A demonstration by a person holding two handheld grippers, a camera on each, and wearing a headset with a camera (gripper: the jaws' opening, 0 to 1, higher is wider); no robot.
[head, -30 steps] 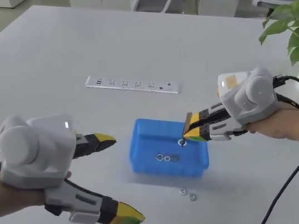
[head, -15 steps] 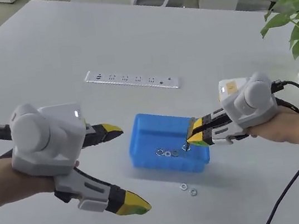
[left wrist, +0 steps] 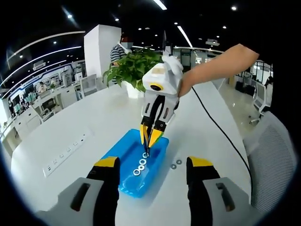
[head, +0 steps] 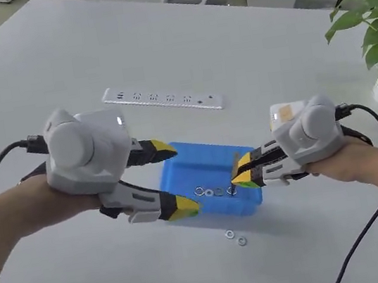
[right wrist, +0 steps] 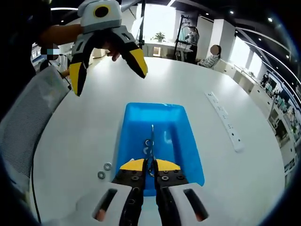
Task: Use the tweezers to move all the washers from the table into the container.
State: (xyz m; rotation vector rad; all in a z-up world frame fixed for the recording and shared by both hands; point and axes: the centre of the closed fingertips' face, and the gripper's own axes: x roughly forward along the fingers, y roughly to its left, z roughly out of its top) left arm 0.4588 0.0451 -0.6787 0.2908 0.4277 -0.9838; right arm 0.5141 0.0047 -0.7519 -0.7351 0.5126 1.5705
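Observation:
A blue container sits mid-table with several washers in a row on its floor. My right gripper is shut on the thin metal tweezers. Their tip reaches down into the container beside the washers. Two loose washers lie on the table just in front of the container. My left gripper is open, with nothing between its fingers, and hovers over the container's left end. In the left gripper view, the right gripper points down at the container.
A white power strip lies behind the container. A green plant stands at the right edge. A black cable trails from the right gripper toward the front. Office chairs stand beyond the table's far edge.
My left gripper has moved right and up to the container's left end. The right gripper has lowered the tweezers' tip into the container, where more washers lie than before.

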